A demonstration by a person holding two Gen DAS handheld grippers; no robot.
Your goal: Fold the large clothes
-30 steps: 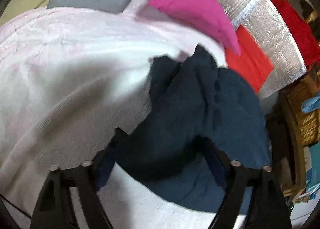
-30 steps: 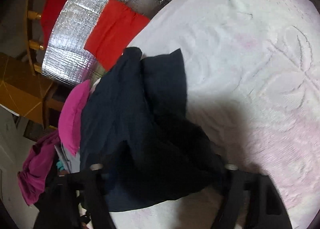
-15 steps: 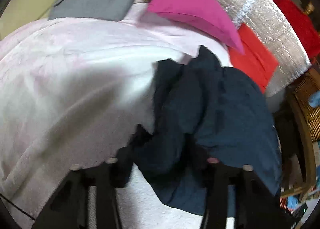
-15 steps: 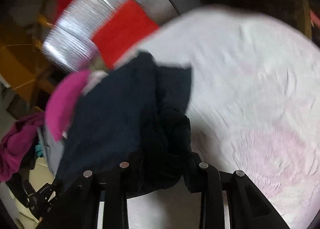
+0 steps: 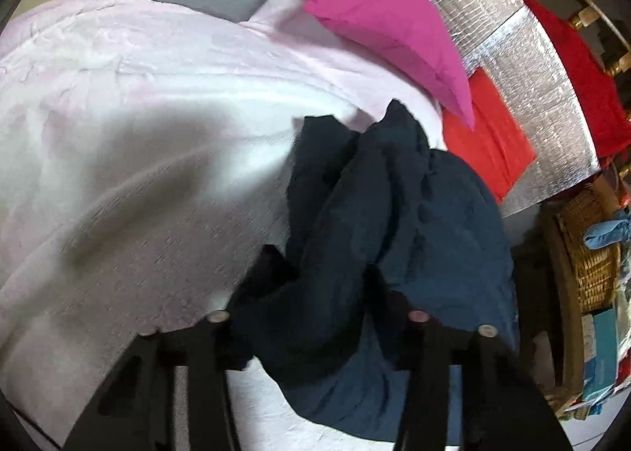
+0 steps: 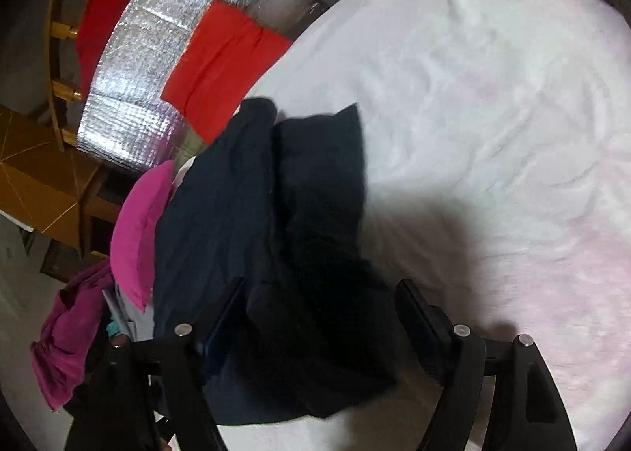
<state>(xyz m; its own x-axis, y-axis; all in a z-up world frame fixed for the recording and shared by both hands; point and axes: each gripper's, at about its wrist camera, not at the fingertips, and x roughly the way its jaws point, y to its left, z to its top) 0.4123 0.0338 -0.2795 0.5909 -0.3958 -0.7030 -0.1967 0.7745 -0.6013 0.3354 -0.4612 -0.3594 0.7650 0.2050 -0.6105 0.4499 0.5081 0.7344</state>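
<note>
No text, label, brand, number or sign can be read in either view. The boxes (image 5: 601,352) at the right edge of the left wrist view are too small and blurred to show any print.

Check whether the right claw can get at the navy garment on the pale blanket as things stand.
Probably yes. The right claw, which has just been opening, stands wide with the bunched navy garment between its fingers; nothing else lies between them. Whether the pads touch cloth is unclear.

A home bedroom: pale pink bedspread (image 5: 138,135), magenta pillow (image 5: 386,25), wicker basket (image 5: 587,253), wooden chair (image 6: 59,68).
</note>
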